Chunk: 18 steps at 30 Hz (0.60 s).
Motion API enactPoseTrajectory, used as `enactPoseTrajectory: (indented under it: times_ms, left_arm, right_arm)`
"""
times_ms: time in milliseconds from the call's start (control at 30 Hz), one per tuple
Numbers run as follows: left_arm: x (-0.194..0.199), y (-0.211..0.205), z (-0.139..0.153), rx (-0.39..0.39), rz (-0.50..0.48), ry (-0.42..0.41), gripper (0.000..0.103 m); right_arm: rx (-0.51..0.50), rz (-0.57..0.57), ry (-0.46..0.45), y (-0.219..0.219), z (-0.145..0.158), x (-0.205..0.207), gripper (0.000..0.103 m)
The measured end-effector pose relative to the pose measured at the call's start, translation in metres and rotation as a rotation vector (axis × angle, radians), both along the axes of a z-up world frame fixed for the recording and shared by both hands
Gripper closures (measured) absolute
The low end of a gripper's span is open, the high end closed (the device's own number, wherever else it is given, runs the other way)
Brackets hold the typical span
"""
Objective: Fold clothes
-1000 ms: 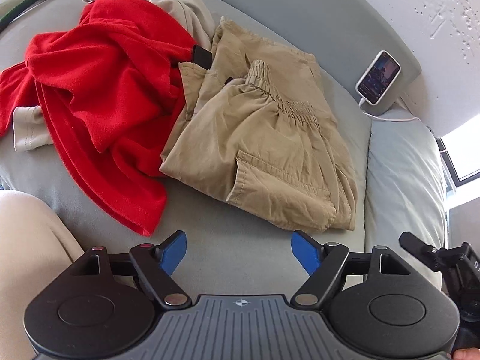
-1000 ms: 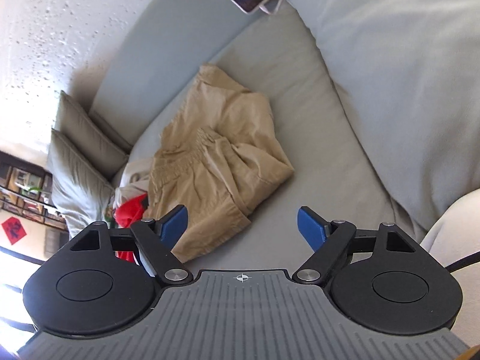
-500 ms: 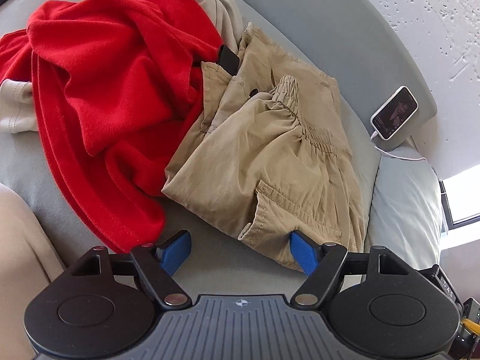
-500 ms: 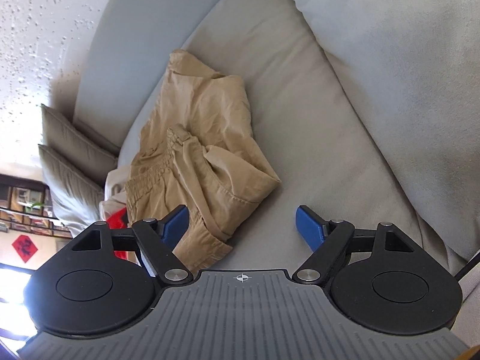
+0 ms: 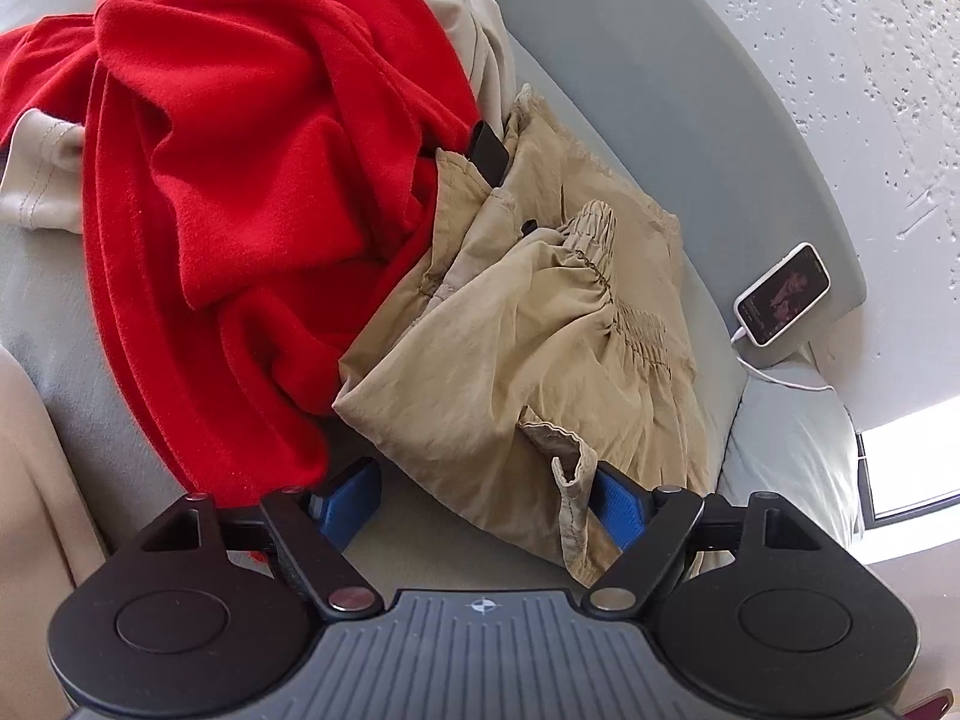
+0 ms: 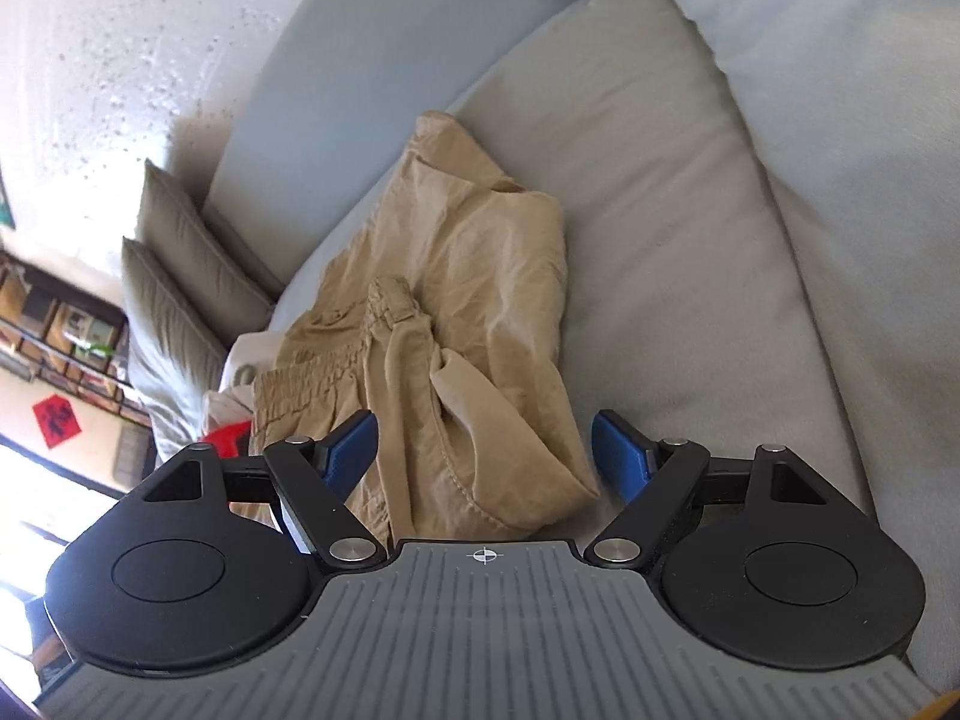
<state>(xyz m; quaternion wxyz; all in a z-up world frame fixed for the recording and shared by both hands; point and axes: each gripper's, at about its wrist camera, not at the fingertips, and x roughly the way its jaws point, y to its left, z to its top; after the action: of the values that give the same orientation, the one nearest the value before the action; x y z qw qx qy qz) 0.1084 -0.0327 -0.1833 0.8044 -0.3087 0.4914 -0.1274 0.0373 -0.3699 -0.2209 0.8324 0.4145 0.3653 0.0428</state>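
Two heaps of clothing share a grey sofa seat [image 5: 456, 546]: a red fleece garment [image 5: 252, 180] at 10 o'clock in the left wrist view, w/ a cream garment [image 5: 480, 42] poking out behind it at 12, and crumpled khaki shorts [image 5: 540, 324] at centre-right. The red fleece overlaps the shorts' upper left edge, so it's in the way on that side. A phone [image 5: 783, 294] leans on the backrest at 3 o'clock, white cable trailing from it. In the right wrist view two cushions [image 6: 180, 300] stand at 9 o'clock and the phone is cut off at the top edge.

A small black item sticks up between fleece and shorts; can't tell what it is. Most of the cream garment is hidden under the red one. A beige shape at the left edge of the left view is cut off, unclear.

Left gripper [image 5: 486, 498]: jaws opening, wide apart, nothing pinched; the shorts' near hem w/ a loose pocket flap sits between the pads, touching or just beside the right pad. Right gripper [image 6: 486, 456]: jaws released, wide; the shorts' [image 6: 456, 324] folded near edge lies between the pads, not pressed.
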Motion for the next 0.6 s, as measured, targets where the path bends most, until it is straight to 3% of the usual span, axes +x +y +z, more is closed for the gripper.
enactPoseTrajectory:
  times_ms: [67,133,267,333,367,433,500,600]
  left_arm:
    - [-0.006,0.002,0.000,-0.017,0.008,-0.019,0.025]
    - [-0.011,0.003,0.000,-0.019,0.002,-0.037,0.024]
    - [-0.004,0.001,-0.001,0.007,0.007,-0.053,0.022]
    - [0.005,0.001,-0.003,0.037,0.020,-0.055,0.022]
    - [0.010,0.000,-0.004,0.056,0.021,-0.052,0.025]
    - [0.018,-0.005,-0.005,0.089,0.009,-0.035,0.042]
    - [0.023,-0.009,-0.002,0.110,-0.013,-0.013,0.072]
    - [0.022,-0.011,0.008,0.109,-0.073,-0.025,0.084]
  right_arm:
    - [-0.032,0.059,-0.007,0.005,0.002,0.009,0.023]
    - [-0.059,0.125,-0.003,0.010,0.005,0.016,0.048]
    - [-0.072,0.134,0.029,0.010,0.006,0.019,0.063]
    - [-0.052,0.113,0.053,0.010,0.006,0.019,0.079]
    - [-0.042,0.100,0.068,0.010,0.007,0.019,0.081]
    - [-0.044,0.078,0.089,0.014,0.012,0.019,0.090]
    - [-0.062,0.060,0.104,0.020,0.020,0.018,0.092]
    - [-0.071,0.031,0.118,0.024,0.034,0.007,0.094]
